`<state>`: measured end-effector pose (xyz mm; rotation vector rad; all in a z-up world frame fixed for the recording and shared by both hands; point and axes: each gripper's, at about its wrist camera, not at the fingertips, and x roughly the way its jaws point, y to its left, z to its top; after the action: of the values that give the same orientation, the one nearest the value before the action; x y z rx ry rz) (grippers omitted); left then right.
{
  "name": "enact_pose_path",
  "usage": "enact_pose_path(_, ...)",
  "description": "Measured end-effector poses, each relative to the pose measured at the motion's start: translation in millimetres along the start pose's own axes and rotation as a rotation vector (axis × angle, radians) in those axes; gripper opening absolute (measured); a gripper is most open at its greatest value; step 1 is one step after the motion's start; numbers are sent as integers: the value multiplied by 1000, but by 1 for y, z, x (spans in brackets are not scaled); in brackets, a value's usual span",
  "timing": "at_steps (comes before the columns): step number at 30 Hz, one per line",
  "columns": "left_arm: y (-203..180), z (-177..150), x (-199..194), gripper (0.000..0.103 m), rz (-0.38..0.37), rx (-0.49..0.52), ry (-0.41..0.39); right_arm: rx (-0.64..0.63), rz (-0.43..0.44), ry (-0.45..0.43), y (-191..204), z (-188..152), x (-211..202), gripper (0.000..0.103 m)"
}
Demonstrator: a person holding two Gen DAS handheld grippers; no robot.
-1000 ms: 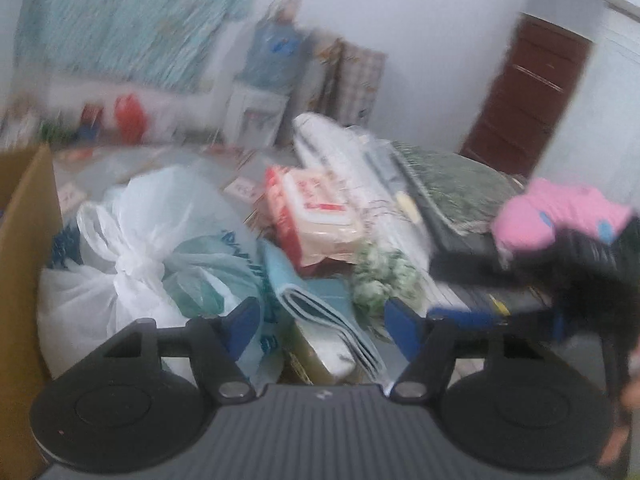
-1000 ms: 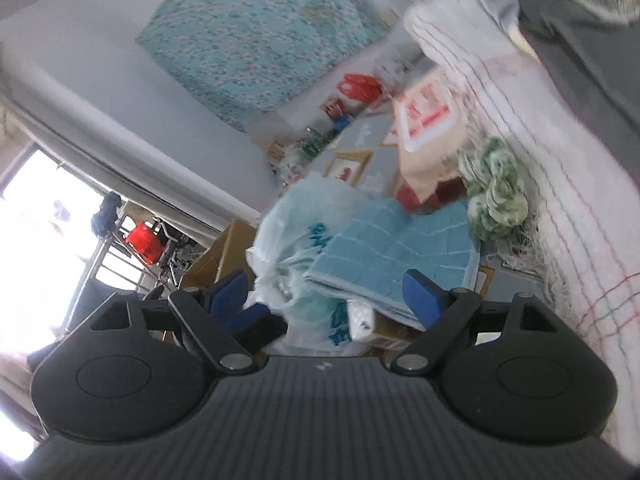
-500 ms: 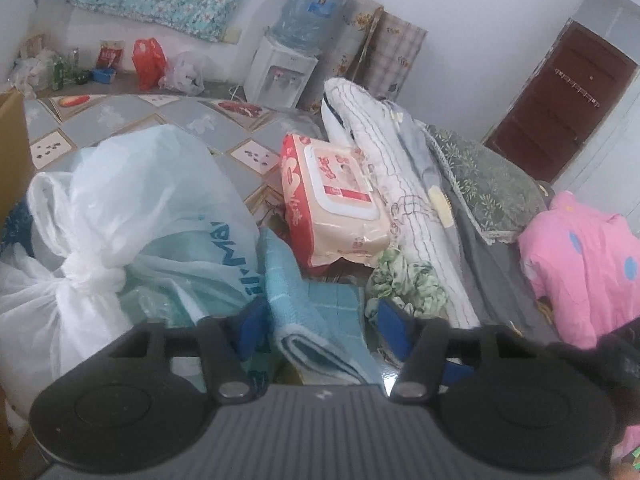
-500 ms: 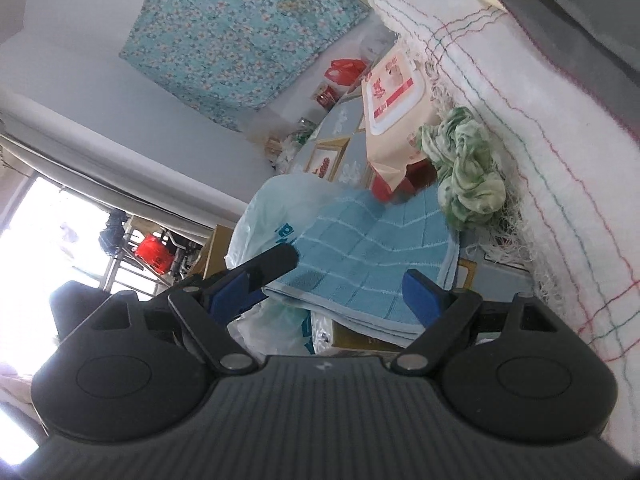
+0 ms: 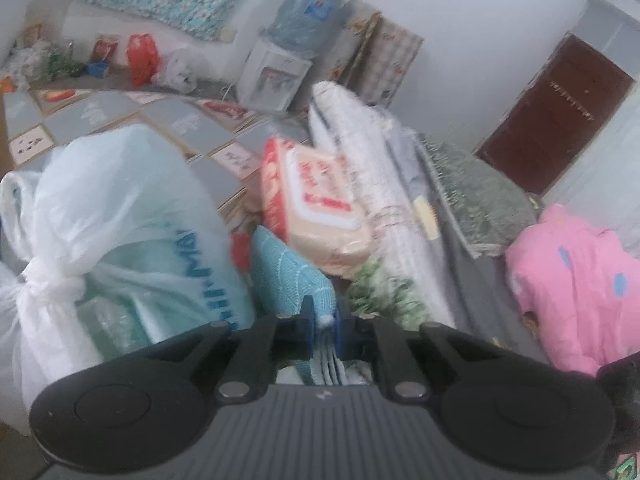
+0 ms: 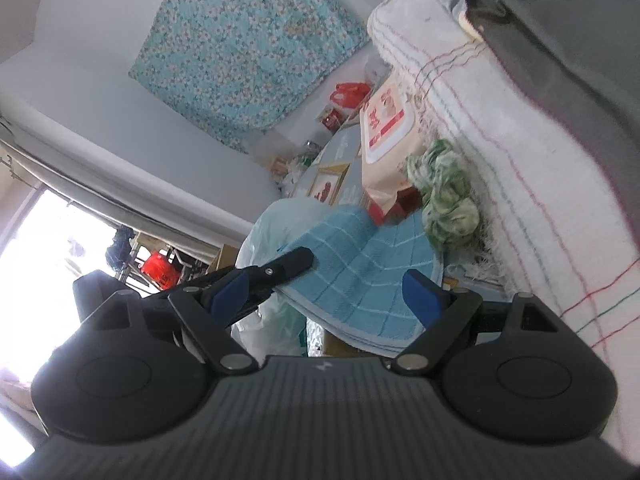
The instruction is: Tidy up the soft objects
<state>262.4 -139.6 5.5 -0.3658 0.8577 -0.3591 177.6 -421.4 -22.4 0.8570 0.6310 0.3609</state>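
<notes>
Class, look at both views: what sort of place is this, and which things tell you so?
Probably a lived-in home room: a water dispenser with a blue bottle, folded white bedding with coloured stripes, a dark brown wooden door.

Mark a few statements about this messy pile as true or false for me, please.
1. The left gripper is shut on the folded blue towel. True.
2. The right gripper is clamped on the towel too. False: it is open, with the towel's edge between its fingers.
3. The packet of wipes leans against the rolled white blanket. True.
4. The tied plastic bag is black. False: it is white.
5. The green cloth lies beside the towel. True.
</notes>
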Motion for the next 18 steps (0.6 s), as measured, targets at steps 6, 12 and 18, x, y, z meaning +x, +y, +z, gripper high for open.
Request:
enact_pose_path(6, -24, 1, -30, 9, -105, 41, -77, 3, 2, -34, -6, 0, -11, 84)
enact_pose_path(12, -34, -13, -93, 9, -285, 10, -129, 6, 7, -40, -8, 0, -15, 84)
enact_pose_path(18, -14, -52, -139, 9, -325, -18, -140, 13, 11, -18, -5, -6, -10, 84)
